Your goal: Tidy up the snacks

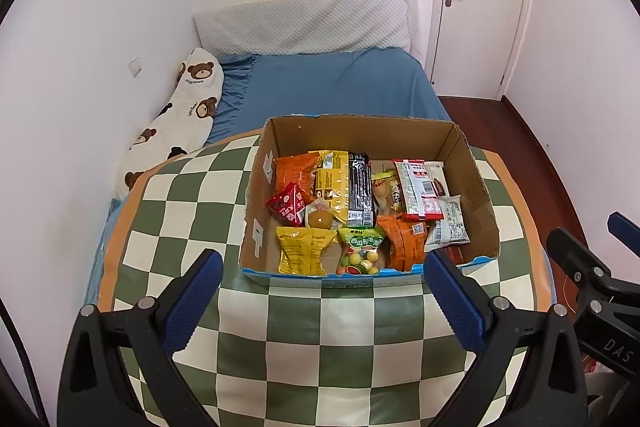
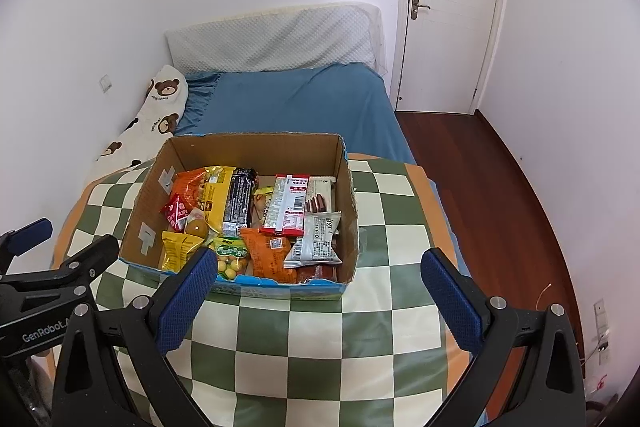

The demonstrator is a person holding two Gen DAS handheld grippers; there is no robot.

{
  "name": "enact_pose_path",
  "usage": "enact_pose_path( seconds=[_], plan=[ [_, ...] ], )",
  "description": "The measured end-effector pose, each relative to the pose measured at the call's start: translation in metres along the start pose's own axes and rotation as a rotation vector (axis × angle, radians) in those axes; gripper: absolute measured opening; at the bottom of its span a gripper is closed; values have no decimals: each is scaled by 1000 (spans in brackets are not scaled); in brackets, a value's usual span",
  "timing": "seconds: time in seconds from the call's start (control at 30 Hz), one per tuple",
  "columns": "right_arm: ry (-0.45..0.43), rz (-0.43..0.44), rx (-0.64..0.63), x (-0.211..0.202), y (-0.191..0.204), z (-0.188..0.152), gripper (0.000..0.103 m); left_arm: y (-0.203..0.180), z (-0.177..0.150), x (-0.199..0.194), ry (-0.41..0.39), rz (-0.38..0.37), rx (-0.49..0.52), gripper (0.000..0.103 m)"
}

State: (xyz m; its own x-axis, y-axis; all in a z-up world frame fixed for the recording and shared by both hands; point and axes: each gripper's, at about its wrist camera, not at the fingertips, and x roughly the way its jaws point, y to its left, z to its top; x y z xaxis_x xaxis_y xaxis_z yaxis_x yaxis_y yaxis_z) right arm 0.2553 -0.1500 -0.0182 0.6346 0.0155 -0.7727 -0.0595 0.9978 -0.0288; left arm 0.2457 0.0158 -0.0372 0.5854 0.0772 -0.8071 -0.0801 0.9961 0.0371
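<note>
The cardboard box [image 1: 362, 135] sits on the checkered worktop [image 1: 320, 339] straight ahead of the left hand-held gripper [image 1: 322, 293], its near rim just beyond the fingertips; seen from the right hand-held gripper [image 2: 320, 289], the same box [image 2: 248, 147] lies ahead and to the left, with the left blue fingertip [image 2: 192, 291] overlapping its near wall in that view. Inside, snack packets lie packed side by side: an orange bag [image 1: 294, 173] in the far left corner, a yellow packet [image 1: 331, 183] and a black bar [image 1: 360, 187] next to it, a red-and-white packet [image 1: 418, 187] further right, and a grey-white wrapper [image 1: 448, 223] towards the right wall. Nearer the left hand-held gripper lie a small red pouch [image 1: 286, 205], a round golden-brown sweet [image 1: 320, 219], a yellow bag [image 1: 304, 251], a bag of coloured candy balls [image 1: 360, 255] and another orange bag [image 1: 404, 241]; something dark red lies under the grey-white wrapper, though what it is I cannot make out. Both hand-held grippers hang above the worktop with jaws spread wide and nothing between them. Beyond the box stretches a bed with a blue sheet [image 1: 336, 83], a grey pillow [image 1: 304, 23], and a bear-print cushion [image 1: 176, 119] to the left. A white door [image 2: 448, 3] stands far ahead to the right, above dark wooden floor [image 2: 480, 179].
</note>
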Motion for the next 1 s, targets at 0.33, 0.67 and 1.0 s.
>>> enact_pose_path(
  seconds=[0.33, 0.67, 1.0],
  plan=[
    [11, -11, -3, 6, -1, -2, 103, -1, -1, 1, 9, -7, -3, 103],
    [5, -16, 1, 3, -4, -3, 103, 0, -2, -2, 4, -4, -3, 103],
    [-7, -32, 0, -5, -6, -1, 103, -1, -2, -3, 2, -6, -3, 103]
  ],
)
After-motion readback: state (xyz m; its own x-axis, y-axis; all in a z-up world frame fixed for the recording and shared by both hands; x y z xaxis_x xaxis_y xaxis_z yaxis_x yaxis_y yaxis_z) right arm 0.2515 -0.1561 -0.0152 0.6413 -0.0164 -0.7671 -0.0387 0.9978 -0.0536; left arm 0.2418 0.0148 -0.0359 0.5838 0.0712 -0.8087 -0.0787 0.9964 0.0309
